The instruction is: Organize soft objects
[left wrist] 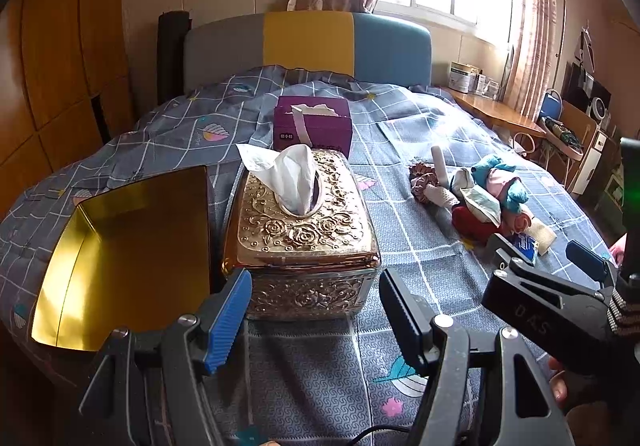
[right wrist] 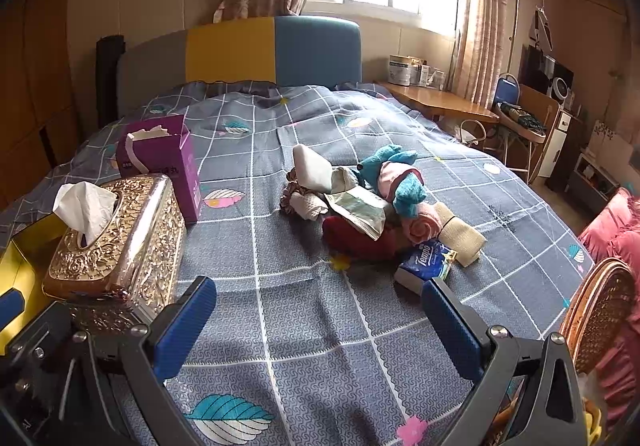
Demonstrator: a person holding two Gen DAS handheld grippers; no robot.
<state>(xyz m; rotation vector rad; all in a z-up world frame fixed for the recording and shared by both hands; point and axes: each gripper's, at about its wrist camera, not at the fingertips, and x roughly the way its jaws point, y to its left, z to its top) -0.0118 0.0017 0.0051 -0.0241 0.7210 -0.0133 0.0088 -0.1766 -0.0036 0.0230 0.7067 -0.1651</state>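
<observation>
A pile of soft objects (right wrist: 372,202) lies mid-bed: a teal plush, pink and red cloths, a scrunchie, a beige roll and a blue Tempo tissue pack (right wrist: 424,264). The pile also shows in the left wrist view (left wrist: 484,198). My right gripper (right wrist: 320,310) is open and empty, just short of the tissue pack. My left gripper (left wrist: 316,310) is open and empty, in front of the gold tissue box (left wrist: 300,234). The right gripper (left wrist: 548,258) also shows in the left wrist view.
An open gold tin (left wrist: 124,258) stands left of the gold tissue box (right wrist: 116,242). A purple tissue box (left wrist: 312,126) stands behind it. The grey checked bedspread (right wrist: 320,326) covers the bed. A wicker chair back (right wrist: 600,302) is at the right edge.
</observation>
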